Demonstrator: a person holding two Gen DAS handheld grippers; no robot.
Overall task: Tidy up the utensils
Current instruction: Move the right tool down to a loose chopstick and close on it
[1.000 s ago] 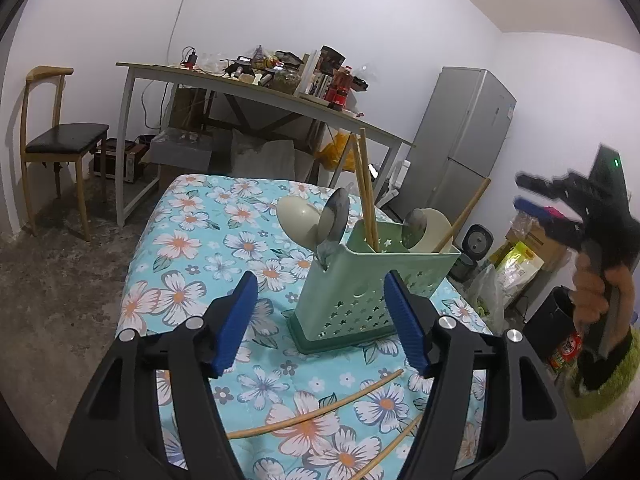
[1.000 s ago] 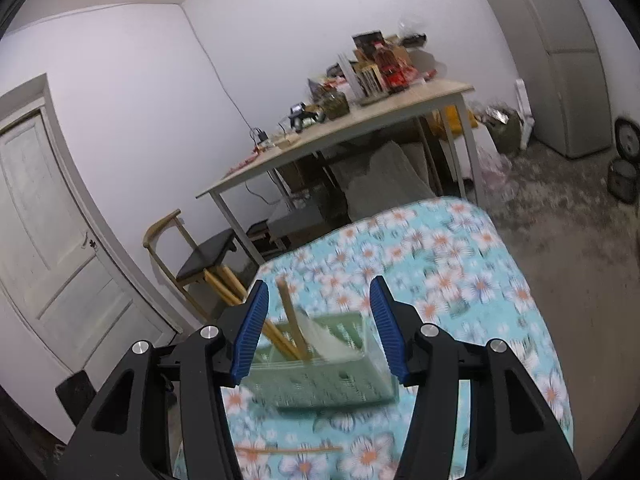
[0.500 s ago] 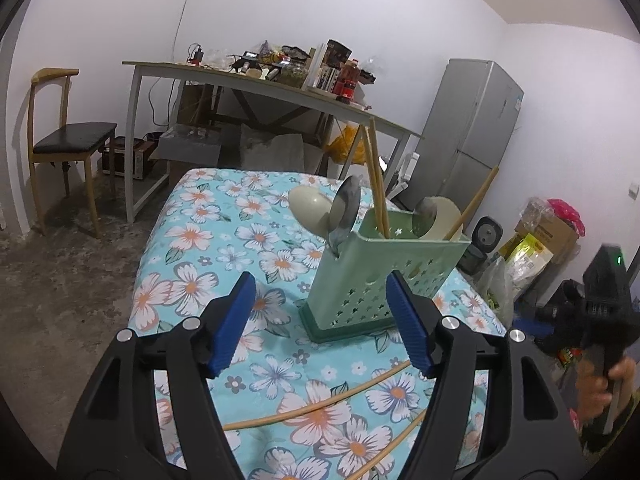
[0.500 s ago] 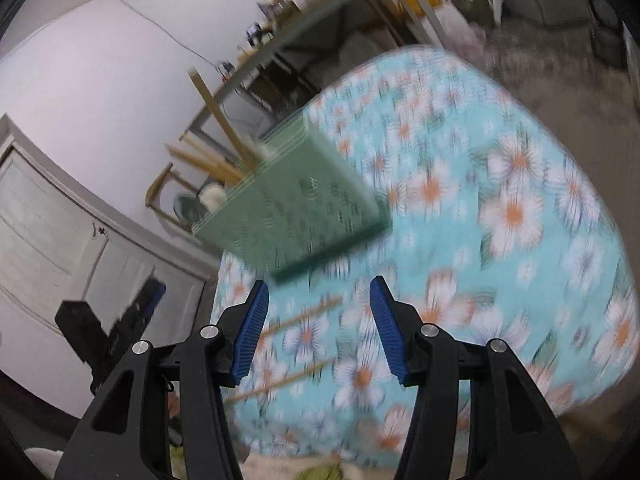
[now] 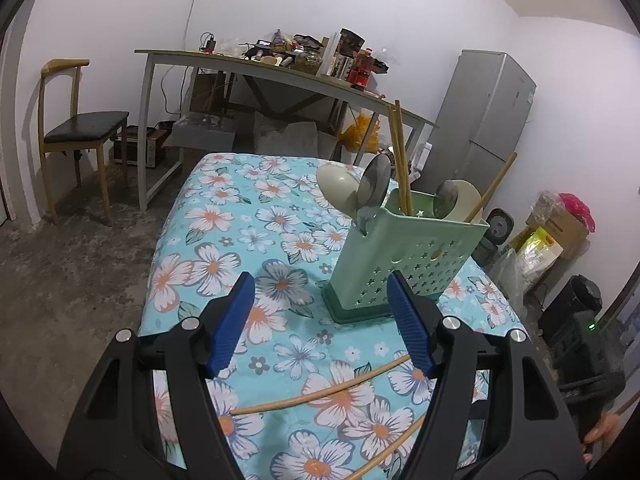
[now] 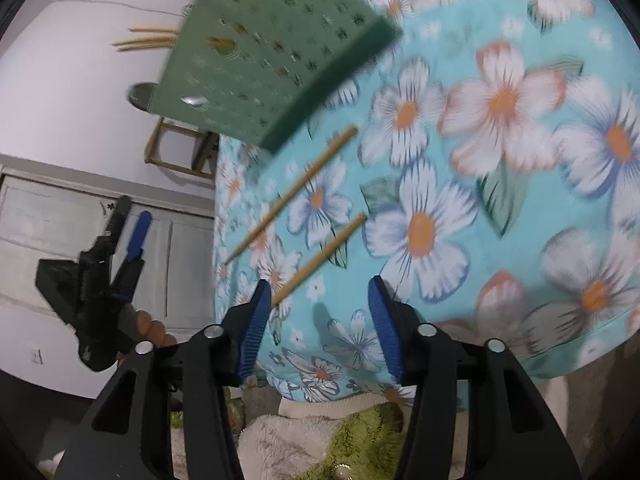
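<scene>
table: covered with a turquoise flowered cloth (image 5: 224, 240), it carries the holder and the loose chopsticks.
utensil holder: a pale green perforated caddy (image 5: 404, 256) stands upright on a darker green base toward the table's right edge in the left wrist view, past the middle of the cloth.
in the holder: a cream spoon (image 5: 338, 188) and a metal spoon (image 5: 374, 184) lean out at its left end; two wooden chopsticks (image 5: 401, 160) stand near the middle; another ladle and a wooden stick sit at the right end.
loose chopsticks: two chopsticks (image 6: 294, 194) lie flat on the cloth near the table's near edge, side by side but apart, well short of the holder.
left gripper (image 5: 320, 324): jaws apart, nothing between the blue pads, held over the near part of the cloth, aimed at the holder.
right gripper (image 6: 318, 324): jaws apart and closing, nothing clamped; the nearer chopstick's (image 6: 320, 258) end lies just ahead of its left pad, at the near edge.
person: fingers show behind the left gripper in the right wrist view.
</scene>
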